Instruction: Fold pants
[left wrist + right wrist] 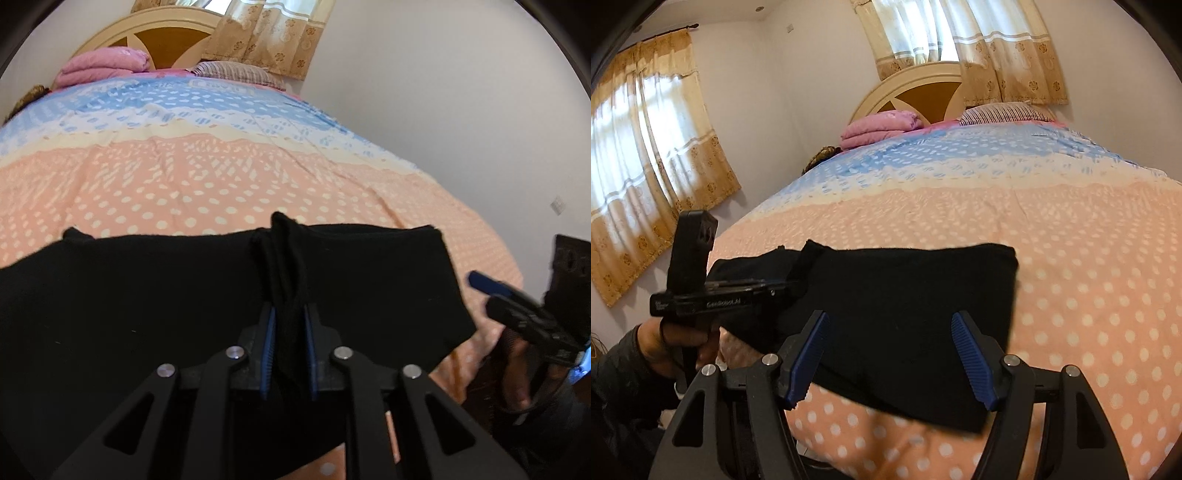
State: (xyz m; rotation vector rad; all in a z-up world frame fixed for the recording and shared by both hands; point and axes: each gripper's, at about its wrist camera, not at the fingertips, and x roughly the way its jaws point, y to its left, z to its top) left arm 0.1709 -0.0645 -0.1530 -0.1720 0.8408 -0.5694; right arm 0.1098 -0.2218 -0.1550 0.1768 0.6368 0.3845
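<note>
Left tongs [289, 325] pinching black pants [166, 295]

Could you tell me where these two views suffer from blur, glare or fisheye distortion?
Left wrist view: the bedspread bulges from the fisheye, and the right hand-held gripper at the edge is motion-blurred. Right wrist view: the left curtain glares with daylight, and the black pants show almost no detail.

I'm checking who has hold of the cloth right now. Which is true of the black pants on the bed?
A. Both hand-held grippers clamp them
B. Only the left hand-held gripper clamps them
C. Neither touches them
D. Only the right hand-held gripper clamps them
B: the left hand-held gripper has a bunched ridge of the black pants pinched between its blue pads, while the right hand-held gripper stands wide open with nothing between its pads.
</note>
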